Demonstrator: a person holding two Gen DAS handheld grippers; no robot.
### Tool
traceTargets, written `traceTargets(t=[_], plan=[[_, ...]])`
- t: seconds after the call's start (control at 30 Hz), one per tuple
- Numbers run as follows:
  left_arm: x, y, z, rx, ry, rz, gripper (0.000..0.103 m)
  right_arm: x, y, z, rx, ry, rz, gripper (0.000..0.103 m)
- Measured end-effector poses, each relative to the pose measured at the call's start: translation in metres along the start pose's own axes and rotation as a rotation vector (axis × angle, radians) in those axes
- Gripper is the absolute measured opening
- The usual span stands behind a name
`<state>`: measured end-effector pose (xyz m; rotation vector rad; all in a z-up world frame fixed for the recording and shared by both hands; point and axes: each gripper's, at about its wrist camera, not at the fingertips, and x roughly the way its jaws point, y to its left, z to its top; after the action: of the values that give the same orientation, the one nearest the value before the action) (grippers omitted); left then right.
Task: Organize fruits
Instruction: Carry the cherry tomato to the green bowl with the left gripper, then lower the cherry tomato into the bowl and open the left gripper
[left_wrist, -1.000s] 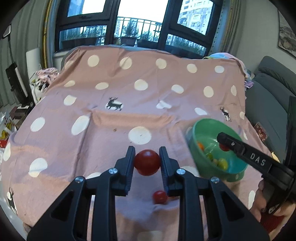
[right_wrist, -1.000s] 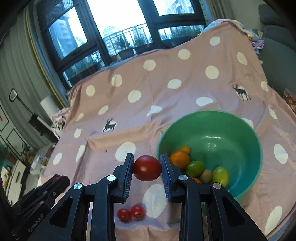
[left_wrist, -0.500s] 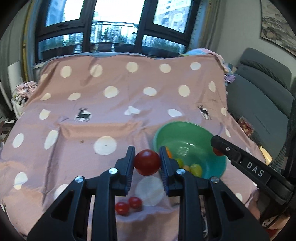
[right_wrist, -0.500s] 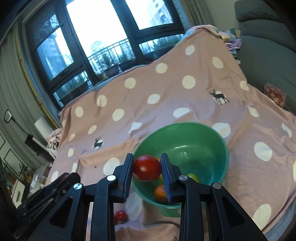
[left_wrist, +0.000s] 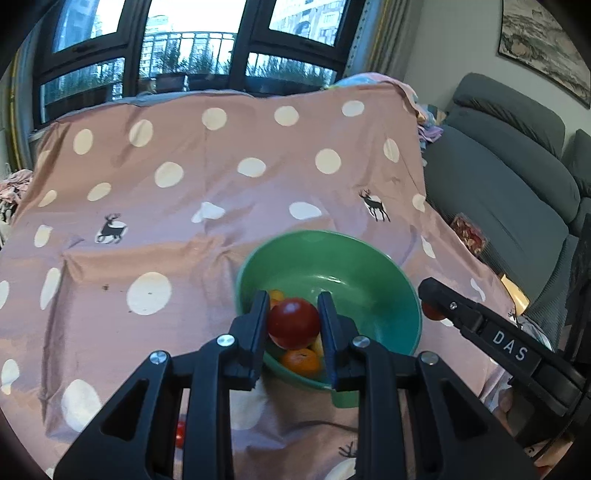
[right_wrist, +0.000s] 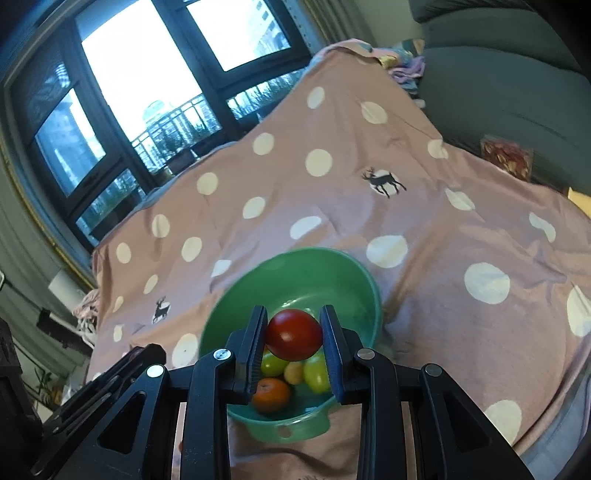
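Observation:
My left gripper (left_wrist: 292, 314) is shut on a red tomato (left_wrist: 293, 323), held above the near left part of the green bowl (left_wrist: 369, 258). My right gripper (right_wrist: 293, 328) is shut on another red tomato (right_wrist: 293, 334), also over the green bowl (right_wrist: 295, 258). Inside the bowl lie an orange fruit (right_wrist: 271, 395), a green one (right_wrist: 273, 363) and a yellow-green one (right_wrist: 316, 373). In the left wrist view the right gripper (left_wrist: 430, 306) reaches in from the right beside the bowl's rim. A small red tomato (left_wrist: 180, 434) lies on the cloth, half hidden behind my left finger.
The bowl stands on a table under a pink polka-dot cloth (left_wrist: 166, 221) with deer prints. A grey sofa (left_wrist: 498, 177) runs along the right side, with a small patterned packet (left_wrist: 467, 230) on it. Dark-framed windows (left_wrist: 192, 44) stand behind the table.
Both grippers have moved right across the cloth, each with its tomato, and now hang over the bowl. The small tomatoes on the cloth have slid toward the lower left of the views.

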<state>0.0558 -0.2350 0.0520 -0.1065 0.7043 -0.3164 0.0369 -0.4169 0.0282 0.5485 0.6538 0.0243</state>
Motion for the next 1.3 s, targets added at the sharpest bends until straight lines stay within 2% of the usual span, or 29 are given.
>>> traceTargets(t=[0.73,1.3], plan=[[0.060,-0.025,-0.010,0.042,0.152,-0.047,0.026,0.038,-0.027,-0.005,0.040,0.124,-0.060,0.031],[0.078,-0.023,-0.017,0.041,0.207,-0.038,0.026,0.047,-0.027,-0.007,0.028,0.159,-0.034,0.031]])
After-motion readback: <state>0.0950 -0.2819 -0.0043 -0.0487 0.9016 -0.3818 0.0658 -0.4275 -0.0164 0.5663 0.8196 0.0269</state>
